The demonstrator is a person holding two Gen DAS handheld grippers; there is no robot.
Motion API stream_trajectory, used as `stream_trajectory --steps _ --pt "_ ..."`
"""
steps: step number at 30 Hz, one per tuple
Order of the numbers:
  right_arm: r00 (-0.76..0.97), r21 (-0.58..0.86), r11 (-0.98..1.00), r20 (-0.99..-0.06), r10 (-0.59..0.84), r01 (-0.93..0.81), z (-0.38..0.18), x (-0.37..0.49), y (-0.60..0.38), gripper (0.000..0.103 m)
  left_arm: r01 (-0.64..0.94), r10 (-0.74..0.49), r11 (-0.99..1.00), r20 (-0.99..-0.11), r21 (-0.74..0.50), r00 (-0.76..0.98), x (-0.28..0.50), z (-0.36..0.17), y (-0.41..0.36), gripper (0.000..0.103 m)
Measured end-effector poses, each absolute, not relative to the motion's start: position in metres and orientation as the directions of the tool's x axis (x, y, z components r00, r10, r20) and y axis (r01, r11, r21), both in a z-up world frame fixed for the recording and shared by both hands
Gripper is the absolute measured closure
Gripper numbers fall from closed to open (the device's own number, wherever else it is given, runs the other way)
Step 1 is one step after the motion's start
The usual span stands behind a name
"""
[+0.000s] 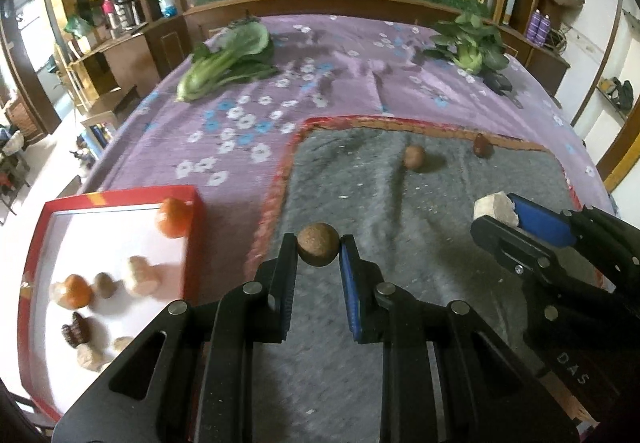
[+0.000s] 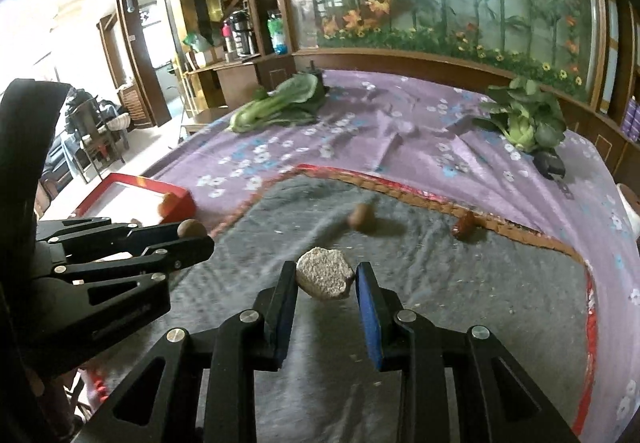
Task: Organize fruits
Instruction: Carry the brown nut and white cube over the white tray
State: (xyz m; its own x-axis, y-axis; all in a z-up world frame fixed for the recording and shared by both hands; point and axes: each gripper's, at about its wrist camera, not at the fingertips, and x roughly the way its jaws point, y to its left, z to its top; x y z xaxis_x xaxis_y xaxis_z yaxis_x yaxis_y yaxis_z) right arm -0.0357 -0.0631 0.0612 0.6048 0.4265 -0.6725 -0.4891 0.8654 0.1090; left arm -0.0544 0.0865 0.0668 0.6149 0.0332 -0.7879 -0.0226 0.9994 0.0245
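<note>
Beige chunk point(image 2: 325, 279) crosswise in right gripper point(image 2: 326, 281), long axis side-to-side

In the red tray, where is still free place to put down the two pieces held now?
The red tray is bare along its far side, between the far wall and the orange fruit, and through the middle. Its near left part is crowded with an orange fruit, pale lumps and brown pieces.

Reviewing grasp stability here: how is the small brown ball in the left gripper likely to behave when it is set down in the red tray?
The brown ball looks round and rough, so it will probably roll on the red tray and its smooth white floor. Held only at the left gripper tips, it seems light. Its matte surface likely resists slipping.
</note>
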Motion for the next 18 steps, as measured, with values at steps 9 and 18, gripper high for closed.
stream_trajectory --steps 9,18 --pt "0.572 0.111 0.816 -0.66 0.487 -0.567 0.069 -0.062 -0.02 0.074 -0.097 0.068 0.995 -0.777 0.009 0.626 -0.081 0.076 0.129 0.083" --pt "0.523 0.111 0.764 -0.665 0.533 -0.636 0.071 -0.077 0.026 0.074 -0.182 0.114 0.983 -0.771 -0.002 0.626 -0.099 0.077 0.176 0.083"
